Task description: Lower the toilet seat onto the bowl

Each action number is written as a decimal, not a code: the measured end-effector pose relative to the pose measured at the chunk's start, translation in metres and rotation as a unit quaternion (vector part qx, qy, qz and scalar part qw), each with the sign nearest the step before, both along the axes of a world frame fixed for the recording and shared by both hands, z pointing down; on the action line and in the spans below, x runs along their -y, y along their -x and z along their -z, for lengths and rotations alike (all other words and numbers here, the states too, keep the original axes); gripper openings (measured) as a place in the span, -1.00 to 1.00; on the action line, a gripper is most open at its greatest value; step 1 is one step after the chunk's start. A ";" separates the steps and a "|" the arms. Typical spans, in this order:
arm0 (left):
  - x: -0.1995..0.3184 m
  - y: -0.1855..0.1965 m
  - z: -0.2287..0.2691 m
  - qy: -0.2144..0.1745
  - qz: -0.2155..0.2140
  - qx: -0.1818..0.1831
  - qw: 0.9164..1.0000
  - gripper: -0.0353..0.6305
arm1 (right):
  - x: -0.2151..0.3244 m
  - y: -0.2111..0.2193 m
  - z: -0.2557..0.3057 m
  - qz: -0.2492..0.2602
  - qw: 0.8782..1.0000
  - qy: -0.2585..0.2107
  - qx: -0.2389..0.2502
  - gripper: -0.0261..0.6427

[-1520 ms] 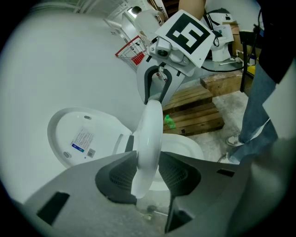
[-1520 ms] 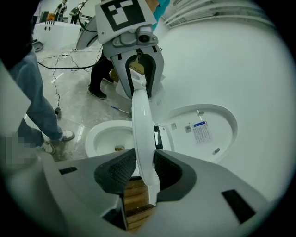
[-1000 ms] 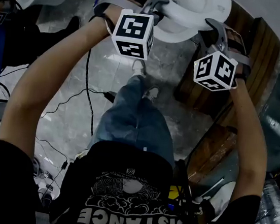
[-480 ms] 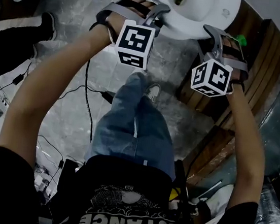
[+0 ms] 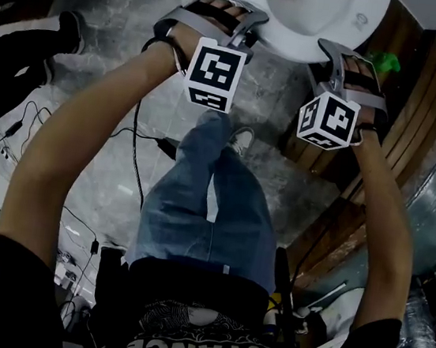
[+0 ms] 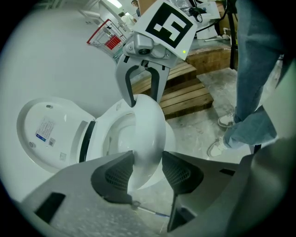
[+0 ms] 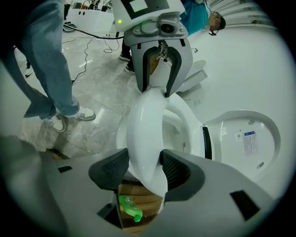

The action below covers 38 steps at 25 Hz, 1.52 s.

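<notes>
- Left tool: its jaws have just been opening and straddle the toilet seat rim; we read the pads as touching it.
- Right tool: likewise just opening, with the same rim between its pads, seemingly in contact.
- Seat: low over the bowl, with the lid raised behind.
- We judge the lowering nearly done; confirming rest and letting go remain.
</notes>
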<state>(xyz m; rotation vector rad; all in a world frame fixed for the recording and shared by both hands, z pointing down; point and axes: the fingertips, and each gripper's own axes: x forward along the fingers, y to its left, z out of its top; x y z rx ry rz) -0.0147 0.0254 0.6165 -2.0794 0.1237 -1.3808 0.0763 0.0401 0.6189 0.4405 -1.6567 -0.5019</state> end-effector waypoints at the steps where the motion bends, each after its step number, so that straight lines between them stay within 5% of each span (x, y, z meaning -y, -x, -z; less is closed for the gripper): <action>1: 0.000 0.000 -0.005 -0.003 -0.001 0.001 1.000 -0.32 | 0.000 0.000 -0.006 0.002 1.000 0.000 -0.002 -0.24; 11: -0.003 -0.001 -0.048 0.011 -0.002 0.015 1.000 -0.30 | -0.001 -0.001 -0.051 0.015 0.999 0.025 -0.039 -0.20; 23: 0.000 -0.001 -0.077 0.044 0.009 0.044 0.998 -0.31 | 0.000 0.000 -0.074 -0.005 0.997 0.068 -0.026 -0.20; 32: -0.002 -0.002 -0.089 0.087 0.024 0.060 0.994 -0.32 | -0.007 0.017 -0.068 -0.069 0.987 0.130 0.065 -0.21; 38: -0.004 -0.003 -0.074 0.111 0.052 0.033 0.992 -0.33 | -0.008 0.023 -0.048 -0.167 0.960 0.159 0.156 -0.24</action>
